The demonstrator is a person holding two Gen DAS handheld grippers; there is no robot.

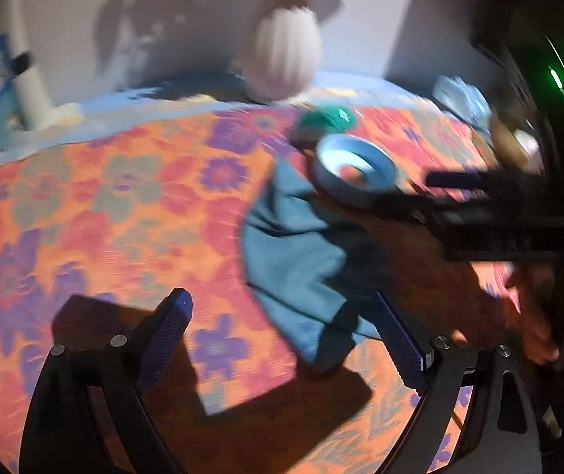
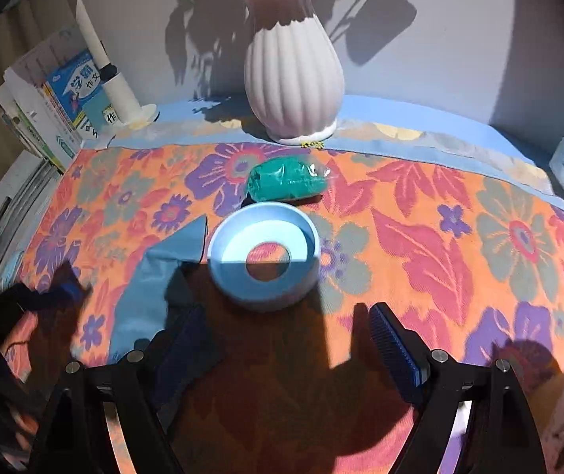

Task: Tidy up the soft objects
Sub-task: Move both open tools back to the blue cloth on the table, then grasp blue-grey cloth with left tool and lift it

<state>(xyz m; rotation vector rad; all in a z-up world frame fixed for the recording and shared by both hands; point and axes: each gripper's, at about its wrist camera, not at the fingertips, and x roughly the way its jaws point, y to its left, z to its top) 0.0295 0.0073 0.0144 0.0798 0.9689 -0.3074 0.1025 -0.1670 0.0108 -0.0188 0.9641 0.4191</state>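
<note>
Lying crumpled on the flowered tablecloth [image 2: 420, 213], the blue cloth [image 2: 151, 276] sits just left of a pale blue ring-shaped dish [image 2: 262, 256], one corner touching or nearly touching its rim. Behind the dish is a green soft bundle in clear wrap [image 2: 287, 183], and further back a ribbed white vase [image 2: 293, 79] stands near the wall (books [image 2: 64, 98] lean at the far left). The right gripper [image 2: 282, 347] hangs over the table's shadowed near edge, its fingers apart with nothing between them. In the blurred left wrist view the left gripper [image 1: 282, 335] also has fingers spread wide, the cloth [image 1: 301, 256] seemingly just beyond its right finger, not gripped.
</note>
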